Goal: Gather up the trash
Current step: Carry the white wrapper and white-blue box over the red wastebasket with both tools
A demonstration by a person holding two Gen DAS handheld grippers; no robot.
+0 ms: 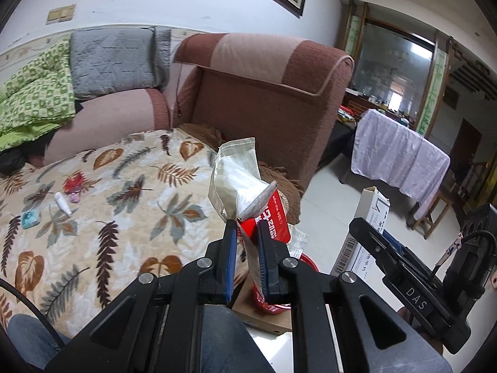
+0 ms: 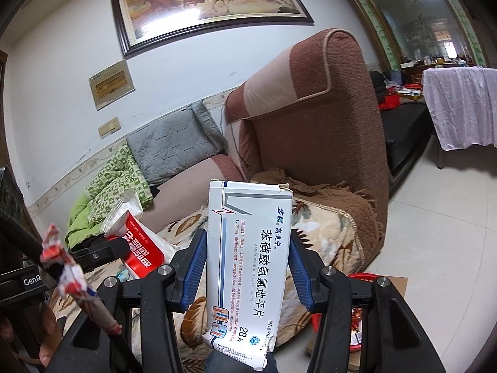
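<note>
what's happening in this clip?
A person is collecting trash with a handheld gripper in each hand. The left gripper is shut on a red and silver snack wrapper, held above a red basket on the floor beside the sofa. The right gripper is shut on a white medicine box. Small items are on the leaf-print blanket.
</note>
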